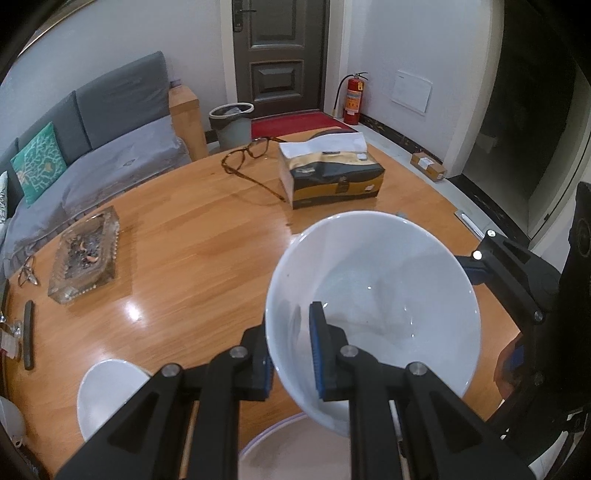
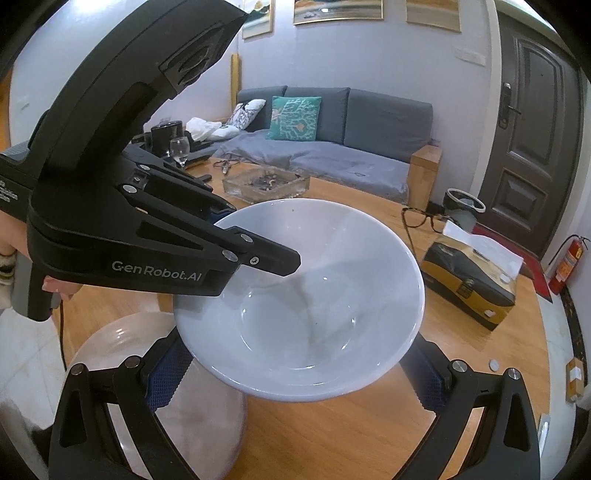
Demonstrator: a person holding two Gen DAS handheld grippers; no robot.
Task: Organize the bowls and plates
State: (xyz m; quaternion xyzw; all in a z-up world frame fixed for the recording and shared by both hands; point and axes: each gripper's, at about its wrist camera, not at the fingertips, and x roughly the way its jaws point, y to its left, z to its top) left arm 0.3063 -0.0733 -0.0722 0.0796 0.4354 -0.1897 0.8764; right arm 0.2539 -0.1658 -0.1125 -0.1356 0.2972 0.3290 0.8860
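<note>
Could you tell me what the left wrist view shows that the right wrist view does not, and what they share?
Only the left wrist view shows the small white dish lying near the table's front edge, and the left hand-held gripper's pads pinching the bowl's wall. Only the right wrist view shows the wine glass, the wall pictures and the right hand-held gripper open under the bowl. Both show the white bowl, tissue box, glasses, glass ashtray, sofa, door and fire extinguisher.

I see glasses (image 1: 255, 162) beside a tissue box (image 1: 330, 175) at upper centre, an ashtray (image 1: 86, 254) at left, a sofa (image 1: 110, 147) upper left, a bin (image 1: 231, 123) by the door (image 1: 280, 51).
</note>
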